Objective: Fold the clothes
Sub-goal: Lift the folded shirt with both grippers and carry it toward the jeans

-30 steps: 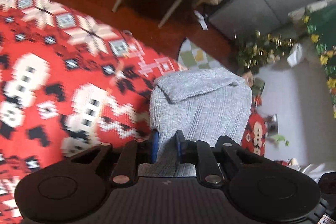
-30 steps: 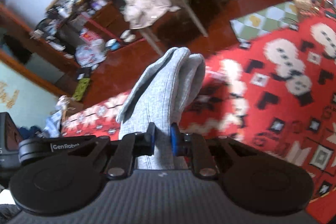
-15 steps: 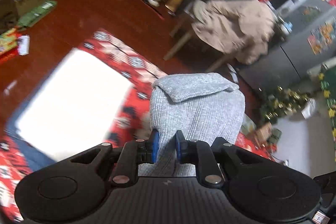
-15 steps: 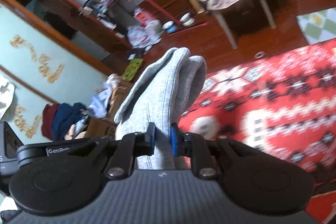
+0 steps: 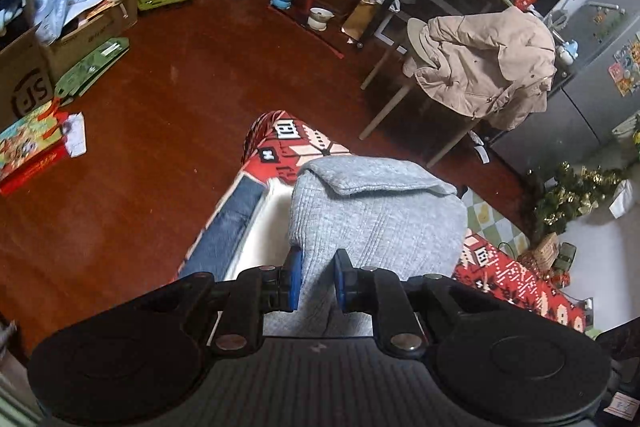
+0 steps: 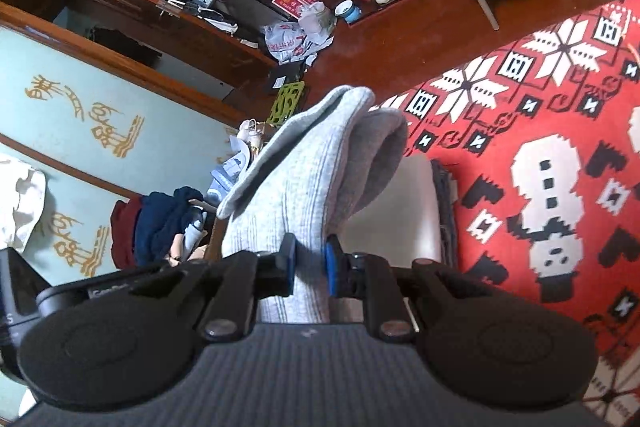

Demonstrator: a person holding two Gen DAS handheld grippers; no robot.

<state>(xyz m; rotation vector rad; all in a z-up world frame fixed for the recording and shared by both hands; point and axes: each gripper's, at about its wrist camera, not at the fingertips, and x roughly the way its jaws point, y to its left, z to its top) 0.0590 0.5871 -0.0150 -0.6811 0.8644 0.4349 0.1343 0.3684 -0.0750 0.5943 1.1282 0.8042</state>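
Observation:
A folded grey knit garment (image 5: pixel 376 211) hangs in the air, pinched between the blue pads of my left gripper (image 5: pixel 317 279), which is shut on its near edge. In the right wrist view the same grey garment (image 6: pixel 316 171) droops over in thick folds, and my right gripper (image 6: pixel 310 265) is shut on it too. Below the garment lies a stack of folded clothes: a white piece (image 5: pixel 260 231) on top of a blue denim one (image 5: pixel 224 231). The white piece (image 6: pixel 394 211) also shows past the right gripper, with grey cloth edges (image 6: pixel 444 203) beside it.
A red patterned blanket (image 6: pixel 540 131) covers the surface under the stack. Around it is a dark red wooden floor (image 5: pixel 172 99) with cardboard boxes (image 5: pixel 48 51), bowls (image 5: pixel 320 15), a chair draped with a beige jacket (image 5: pixel 488 71), a cluttered shelf and a grey fridge (image 5: pixel 600 59).
Both grippers have swung sideways together with the grey garment still held. The view went from the middle of the red blanket to its corner, above the stack of white and denim clothes.

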